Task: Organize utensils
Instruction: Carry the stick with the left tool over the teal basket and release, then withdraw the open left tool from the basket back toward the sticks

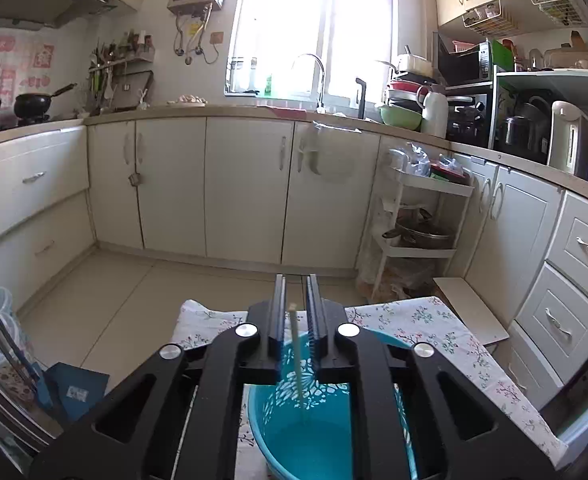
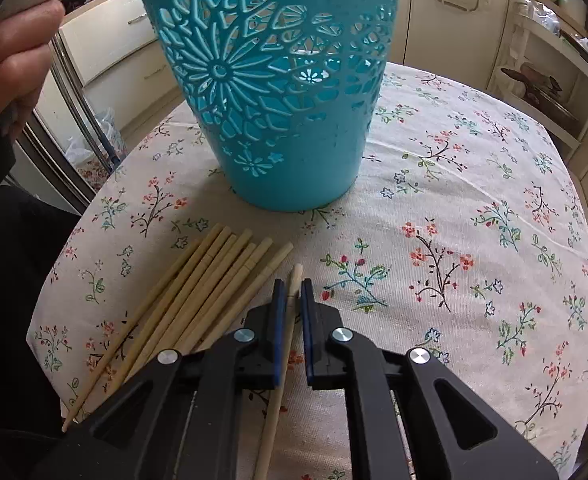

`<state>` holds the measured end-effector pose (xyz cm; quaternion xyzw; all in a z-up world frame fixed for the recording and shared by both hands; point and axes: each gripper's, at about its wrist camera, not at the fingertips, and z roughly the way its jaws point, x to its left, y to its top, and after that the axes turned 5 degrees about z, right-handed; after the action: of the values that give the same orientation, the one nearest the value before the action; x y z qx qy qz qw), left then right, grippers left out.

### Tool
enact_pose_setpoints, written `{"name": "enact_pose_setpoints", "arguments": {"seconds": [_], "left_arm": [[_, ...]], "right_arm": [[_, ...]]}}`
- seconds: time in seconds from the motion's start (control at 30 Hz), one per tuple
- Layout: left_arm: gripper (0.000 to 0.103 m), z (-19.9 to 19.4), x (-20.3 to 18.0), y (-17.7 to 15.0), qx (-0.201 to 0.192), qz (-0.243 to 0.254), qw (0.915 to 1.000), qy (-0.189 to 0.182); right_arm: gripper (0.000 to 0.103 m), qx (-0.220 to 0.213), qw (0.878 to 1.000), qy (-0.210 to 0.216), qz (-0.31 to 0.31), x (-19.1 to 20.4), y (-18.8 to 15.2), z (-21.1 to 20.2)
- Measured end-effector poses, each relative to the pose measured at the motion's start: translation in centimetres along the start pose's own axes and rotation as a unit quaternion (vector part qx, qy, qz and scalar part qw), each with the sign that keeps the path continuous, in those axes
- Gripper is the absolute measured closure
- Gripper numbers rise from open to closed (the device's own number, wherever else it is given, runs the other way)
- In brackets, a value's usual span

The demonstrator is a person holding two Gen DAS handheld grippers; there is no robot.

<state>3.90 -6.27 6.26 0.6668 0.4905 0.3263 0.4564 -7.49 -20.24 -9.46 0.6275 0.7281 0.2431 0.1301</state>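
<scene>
Left gripper (image 1: 297,308) over the bin (image 1: 277,432), jaws just off a chopstick (image 1: 298,364) standing inside; right gripper (image 2: 289,300) clamped on another chopstick (image 2: 279,364) on the cloth (image 2: 454,200). Looks early going: a pile (image 2: 197,300) at ten o'clock of the right gripper waiting, bin at twelve. Open cloth toward three o'clock, table edge close at nine.

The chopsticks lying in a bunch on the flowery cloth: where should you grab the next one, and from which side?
Probably take the outermost chopstick, on the edge of the pile nearest the right gripper. Grip its thick squared end, which points toward the blue basket and fans apart from its neighbours. Come from above, with one of the fingers on each long side, since it lies flat.
</scene>
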Motion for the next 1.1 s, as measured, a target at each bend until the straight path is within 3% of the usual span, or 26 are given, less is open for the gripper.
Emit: {"name": "enact_pose_setpoints", "arguments": {"seconds": [0.1,0.17,0.27,0.33,0.37,0.47,0.57,0.67,0.77,0.87,1.0,1.1], "left_arm": [[0.09,-0.4,0.4,-0.1,0.001,-0.003,1.0,-0.006],[0.086,-0.9,0.8,0.1,-0.003,-0.009,0.9999,-0.008],[0.071,-2.0,1.9,0.5,-0.016,-0.035,0.9992,-0.009],[0.071,-3.1,2.8,0.7,-0.033,-0.059,0.9977,0.0],[0.071,-3.7,3.2,0.9,-0.045,-0.07,0.9965,0.006],[0.071,-5.7,3.9,1.3,-0.085,-0.095,0.9914,0.03],[0.071,-7.2,3.9,1.7,-0.115,-0.102,0.9871,0.044],[0.071,-7.7,3.1,1.7,-0.125,-0.091,0.9871,0.041],[0.071,-7.6,2.3,1.6,-0.123,-0.08,0.9885,0.035],[0.071,-7.7,2.0,1.6,-0.124,-0.076,0.9889,0.032],[0.071,-7.3,1.9,1.4,-0.114,-0.078,0.9898,0.032],[0.071,-6.8,2.1,1.2,-0.101,-0.086,0.9907,0.032]], "right_arm": [[0.097,0.004,1.0,-0.01,-0.005,0.3,0.1,-0.1],[0.097,-0.02,0.999,-0.027,0.011,0.0,0.0,-1.2],[0.097,-0.14,0.987,0.015,0.075,-0.9,0.1,-6.4],[0.097,-0.249,0.957,0.062,0.136,-2.3,0.6,-10.5],[0.097,-0.297,0.936,0.084,0.17,-3.2,1.0,-12.0],[0.097,-0.373,0.881,0.14,0.256,-5.5,2.3,-14.0],[0.097,-0.44,0.796,0.191,0.369,-8.3,3.4,-14.6],[0.097,-0.483,0.753,0.187,0.405,-8.5,4.1,-15.0],[0.097,-0.508,0.735,0.178,0.412,-8.3,5.1,-15.2],[0.097,-0.522,0.73,0.152,0.415,-8.1,6.2,-14.6],[0.097,-0.516,0.748,0.111,0.403,-7.7,6.1,-13.2],[0.097,-0.508,0.773,0.087,0.37,-7.3,6.2,-12.4]]}}
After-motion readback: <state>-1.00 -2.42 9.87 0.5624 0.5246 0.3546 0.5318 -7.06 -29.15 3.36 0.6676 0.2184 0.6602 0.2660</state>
